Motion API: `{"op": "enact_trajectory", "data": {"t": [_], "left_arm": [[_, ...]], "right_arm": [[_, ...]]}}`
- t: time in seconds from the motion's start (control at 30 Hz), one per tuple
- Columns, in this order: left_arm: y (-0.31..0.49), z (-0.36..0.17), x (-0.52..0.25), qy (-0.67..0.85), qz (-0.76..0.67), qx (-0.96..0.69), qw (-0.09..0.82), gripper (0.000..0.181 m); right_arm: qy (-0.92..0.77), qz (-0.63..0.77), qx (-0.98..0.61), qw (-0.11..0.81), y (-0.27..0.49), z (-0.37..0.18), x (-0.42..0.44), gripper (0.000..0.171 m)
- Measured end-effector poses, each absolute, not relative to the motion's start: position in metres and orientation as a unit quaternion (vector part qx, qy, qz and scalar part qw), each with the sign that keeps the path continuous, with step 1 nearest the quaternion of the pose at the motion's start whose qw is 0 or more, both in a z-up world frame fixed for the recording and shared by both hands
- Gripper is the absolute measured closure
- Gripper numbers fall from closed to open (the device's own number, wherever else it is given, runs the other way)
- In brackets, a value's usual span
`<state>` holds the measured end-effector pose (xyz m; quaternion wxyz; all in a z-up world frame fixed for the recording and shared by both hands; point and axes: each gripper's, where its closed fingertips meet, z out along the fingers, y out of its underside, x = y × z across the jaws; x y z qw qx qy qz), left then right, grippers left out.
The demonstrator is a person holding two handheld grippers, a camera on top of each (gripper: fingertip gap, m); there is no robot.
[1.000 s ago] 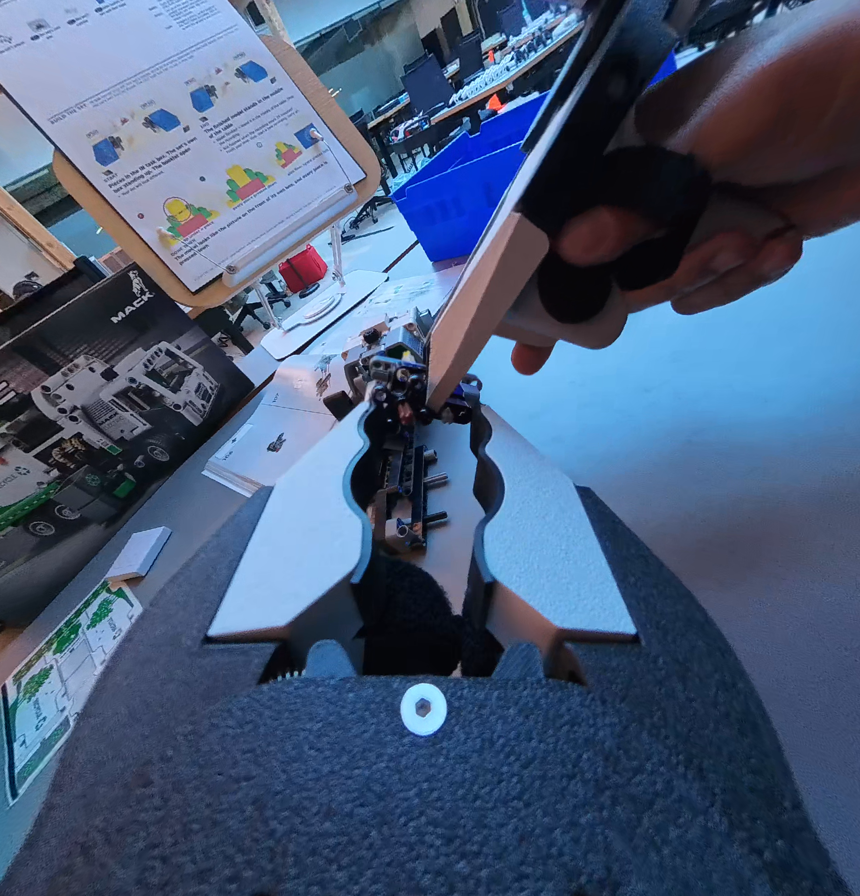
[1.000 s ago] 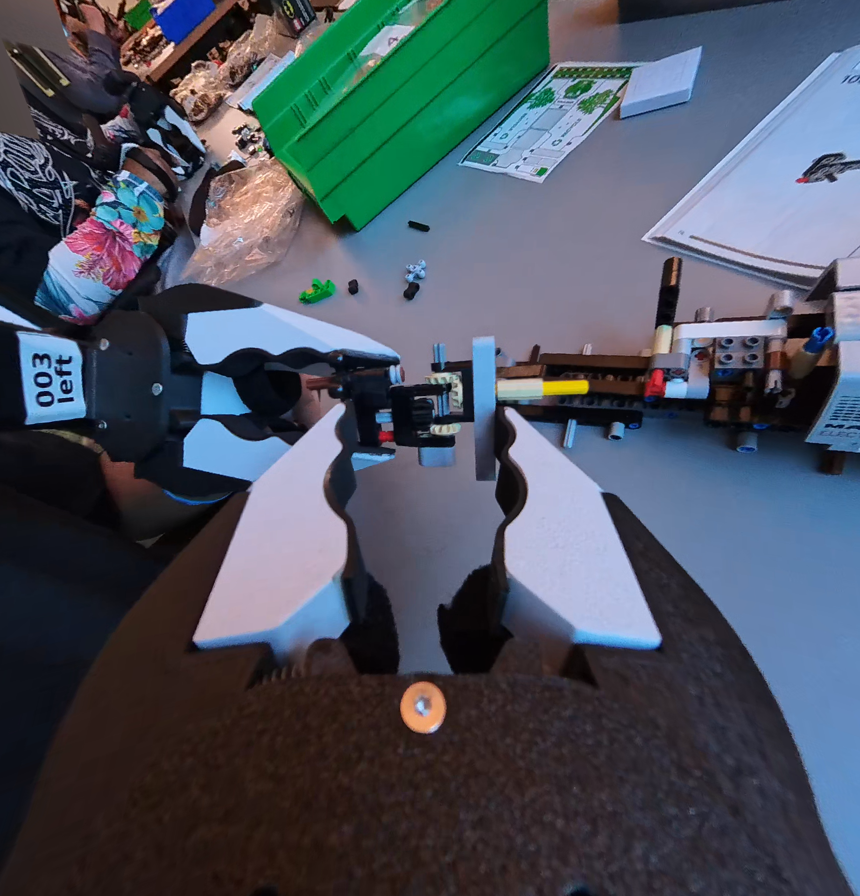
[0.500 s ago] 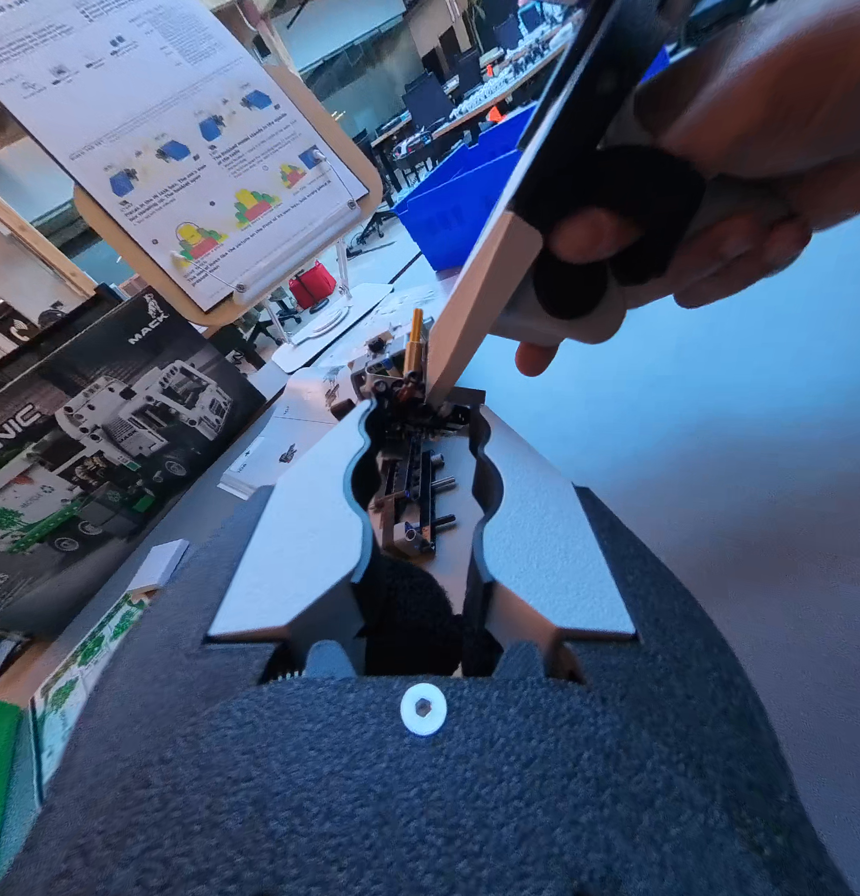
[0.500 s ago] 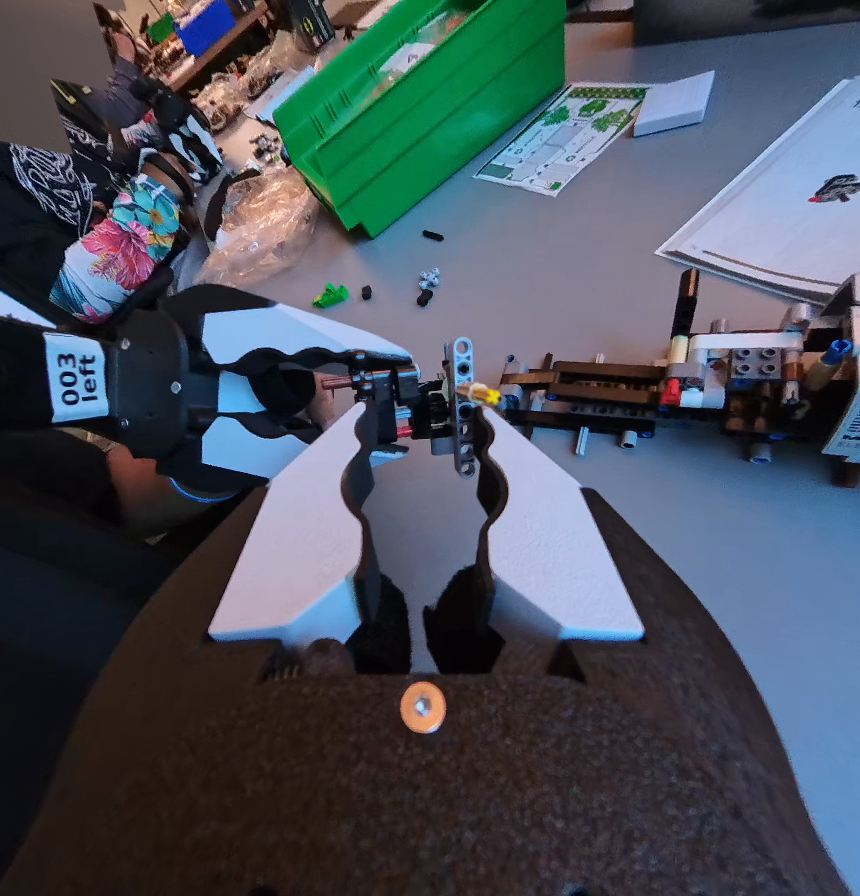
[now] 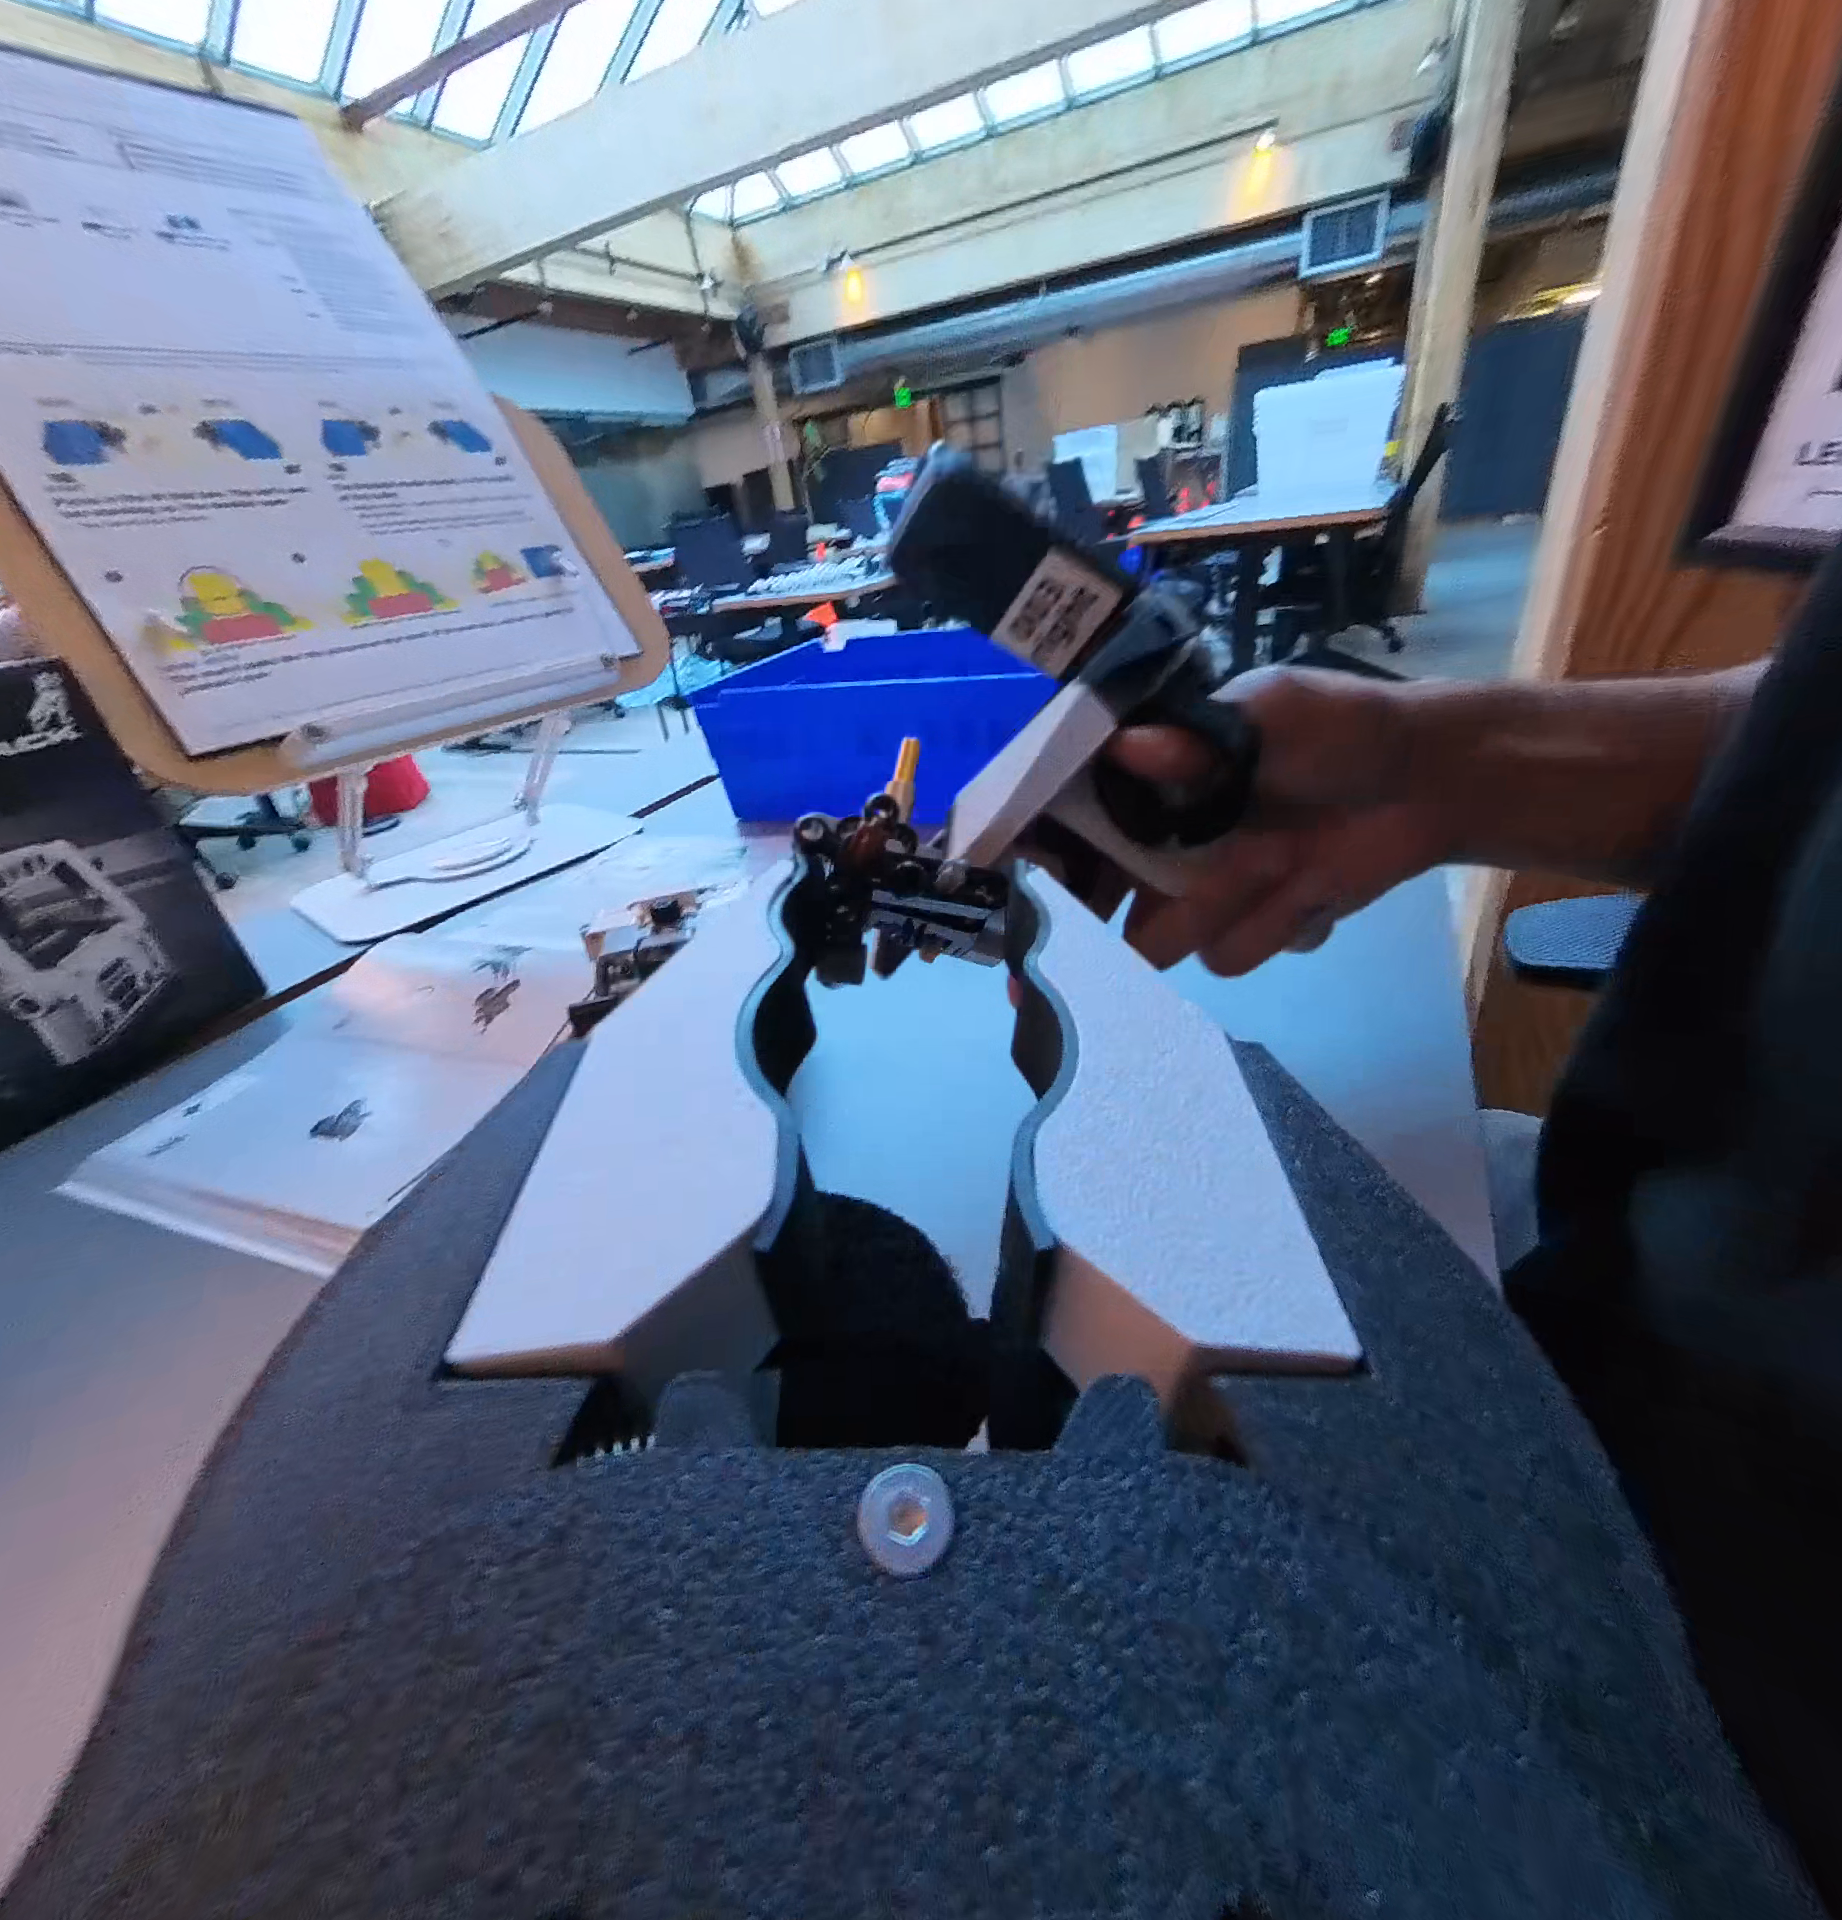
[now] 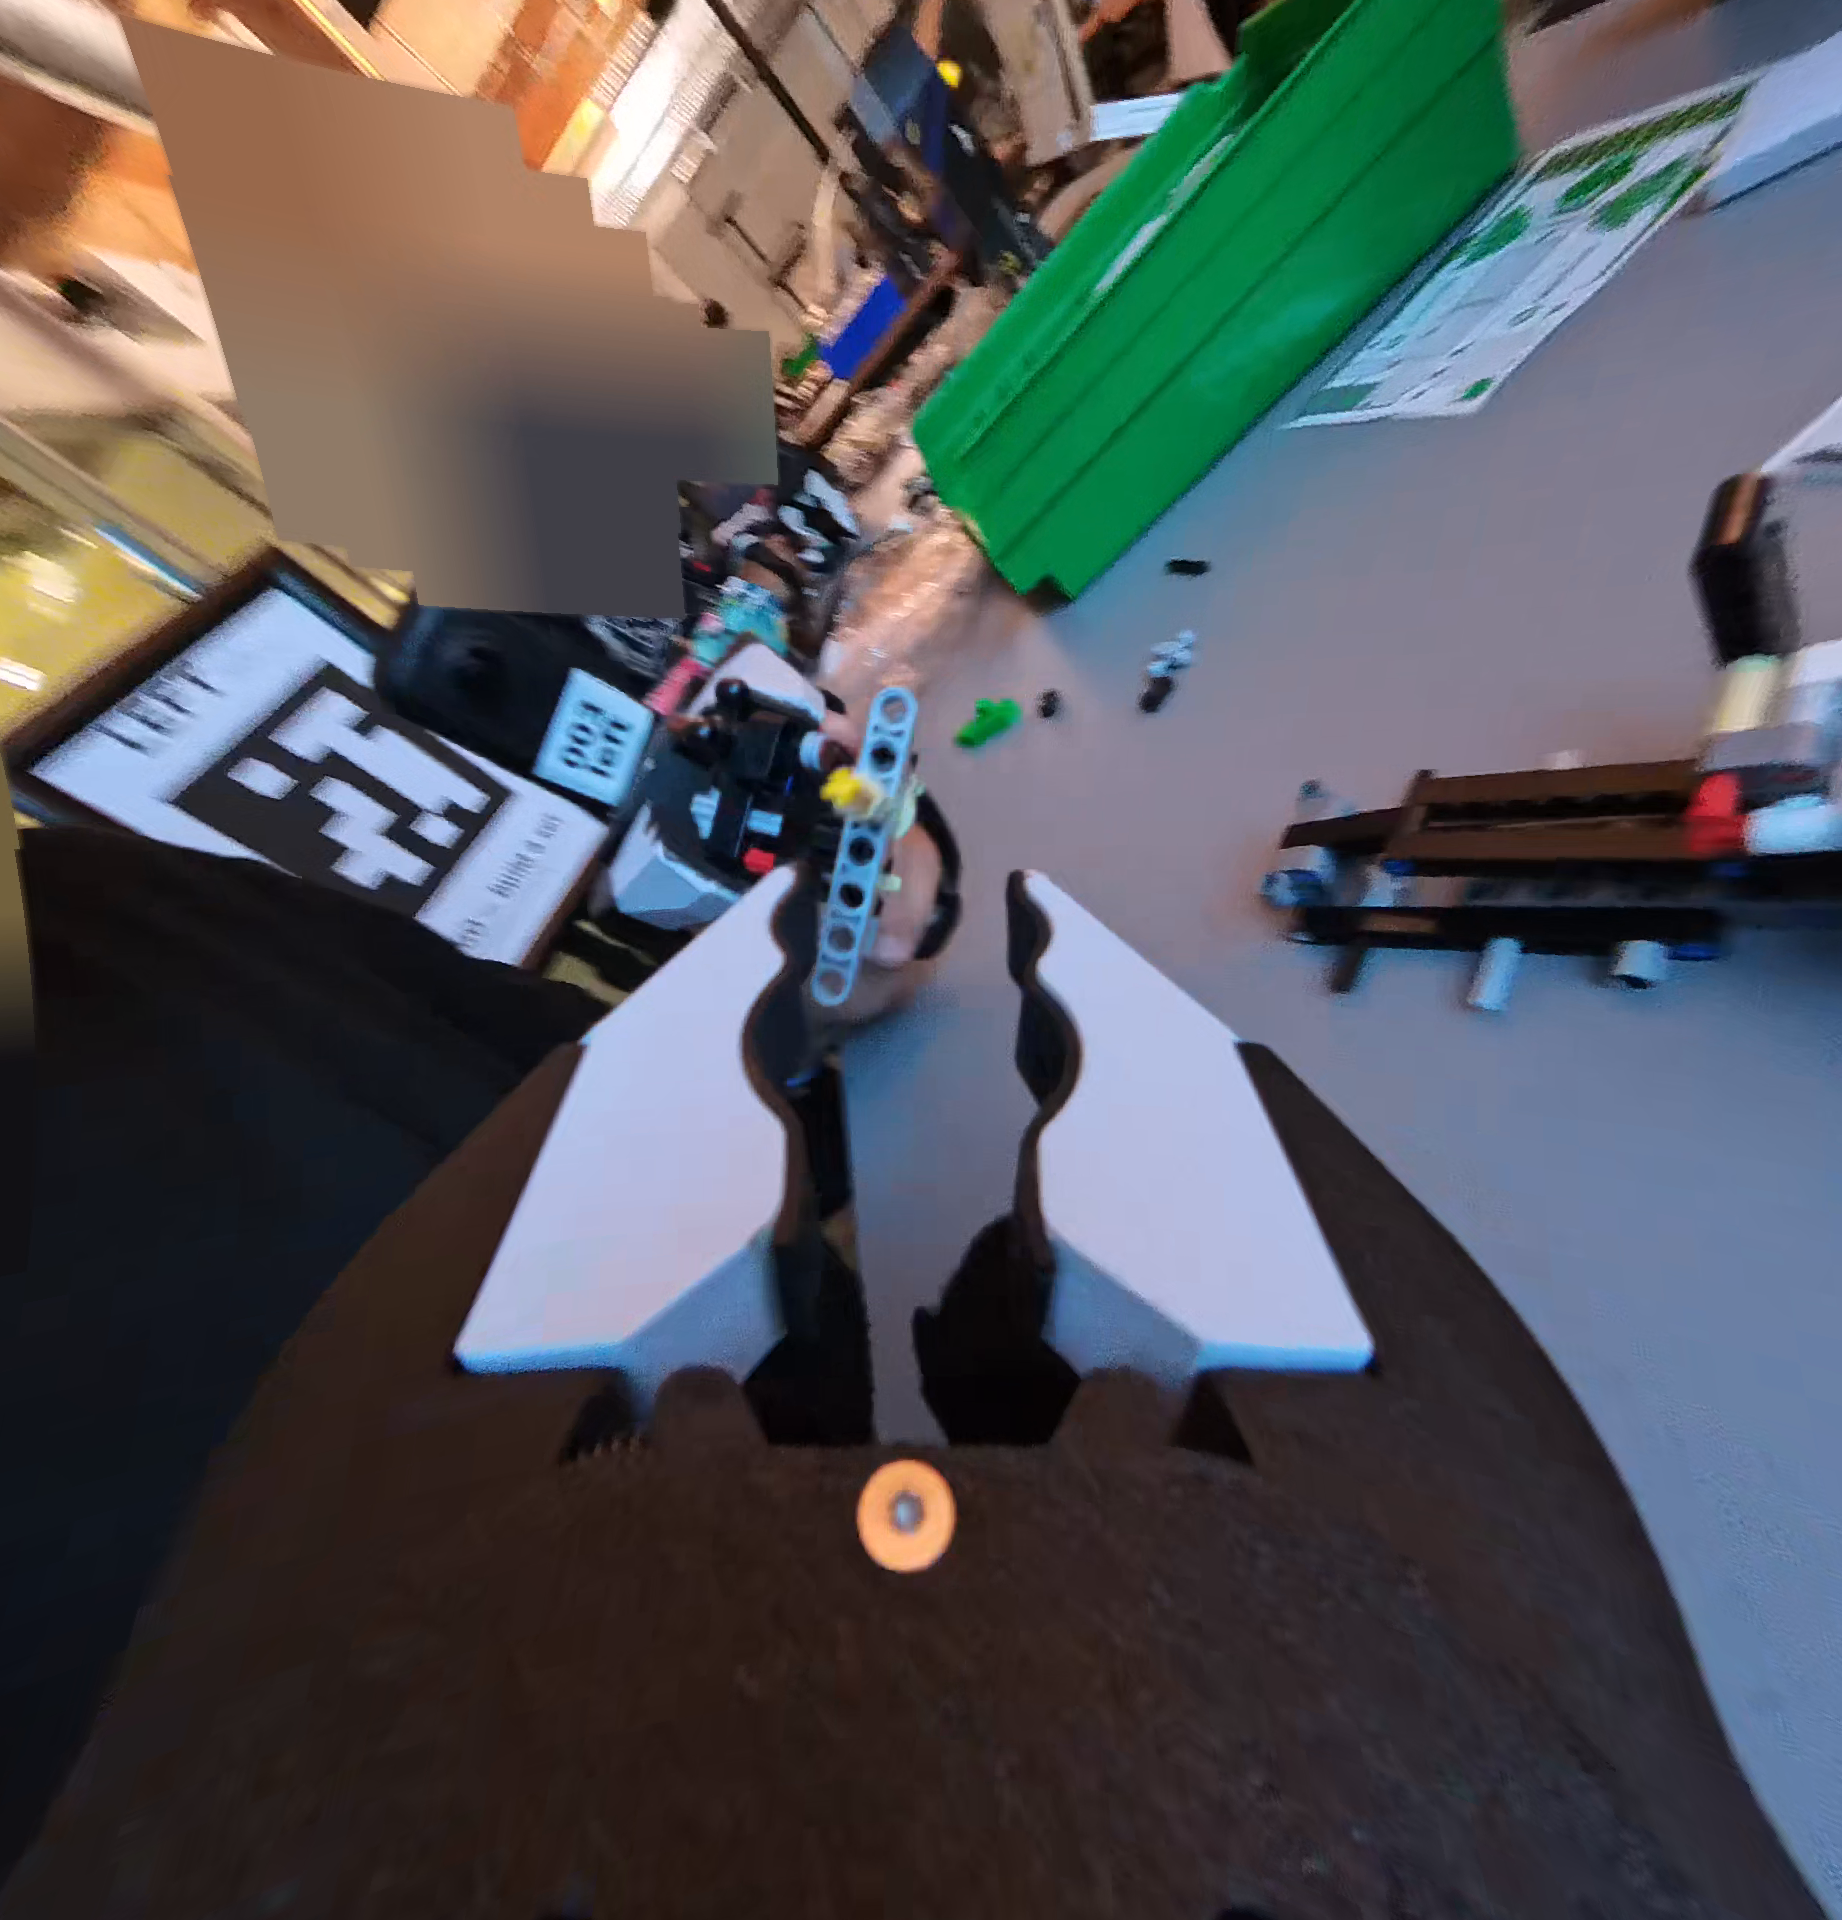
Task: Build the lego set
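Gripping a small black Lego Technic sub-assembly (image 5: 896, 894) at the tips of the left gripper (image 5: 901, 914), raised above the grey table (image 6: 1416, 1195), a yellow axle (image 5: 904, 771) poking up from it. Carrying a light grey perforated beam (image 6: 863, 842) on its near face in the right wrist view. Hovering just beside it with jaws parted and empty: the right gripper (image 6: 901, 894). Lying well apart on the table: the long dark chassis build (image 6: 1540, 862).

My left gripper (image 5: 901, 914) and right gripper (image 6: 901, 894) share a look: white wavy-edged fingers (image 5: 647, 1132), black textured foam bodies, one round screw (image 5: 904, 1519) centred, black sleeve (image 5: 1727, 1039).
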<state>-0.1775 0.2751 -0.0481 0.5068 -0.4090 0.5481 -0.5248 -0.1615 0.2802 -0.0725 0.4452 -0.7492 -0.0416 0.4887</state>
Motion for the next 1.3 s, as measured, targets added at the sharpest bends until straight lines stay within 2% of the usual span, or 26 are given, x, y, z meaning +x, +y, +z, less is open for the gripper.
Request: {"op": "enact_trajectory", "data": {"t": [0.07, 0.1, 0.17, 0.47, 0.77, 1.0, 1.17, 1.23, 1.3], "left_arm": [[0.270, -0.049, -0.178, 0.560, -0.525, -0.395, 0.505, 0.149], [0.268, -0.051, -0.178, 0.567, -0.521, -0.390, 0.505, 0.149], [0.264, -0.052, -0.179, 0.572, -0.524, -0.381, 0.502, 0.149], [0.252, -0.040, -0.189, 0.559, -0.628, -0.329, 0.430, 0.149], [0.251, -0.031, -0.194, 0.545, -0.672, -0.308, 0.396, 0.149], [0.253, -0.034, -0.192, 0.554, -0.664, -0.315, 0.391, 0.149], [0.253, -0.035, -0.189, 0.556, -0.652, -0.319, 0.405, 0.149], [0.253, -0.036, -0.188, 0.559, -0.647, -0.320, 0.407, 0.149], [0.253, -0.035, -0.188, 0.555, -0.652, -0.321, 0.404, 0.149]], "right_arm": [[-0.023, 0.546, -0.714, 0.438, 0.279, -0.066, -0.163, 0.150], [-0.016, 0.567, -0.702, 0.430, 0.277, -0.065, -0.162, 0.164], [0.000, 0.603, -0.685, 0.409, 0.273, -0.064, -0.162, 0.165], [0.034, 0.729, -0.609, 0.311, 0.257, -0.052, -0.170, 0.165], [0.028, 0.770, -0.561, 0.303, 0.251, -0.043, -0.171, 0.165], [0.020, 0.739, -0.595, 0.317, 0.254, -0.049, -0.171, 0.165], [0.008, 0.681, -0.633, 0.369, 0.259, -0.049, -0.168, 0.153], [-0.001, 0.660, -0.651, 0.376, 0.257, -0.052, -0.170, 0.139], [-0.014, 0.651, -0.662, 0.372, 0.252, -0.056, -0.175, 0.138]]}}
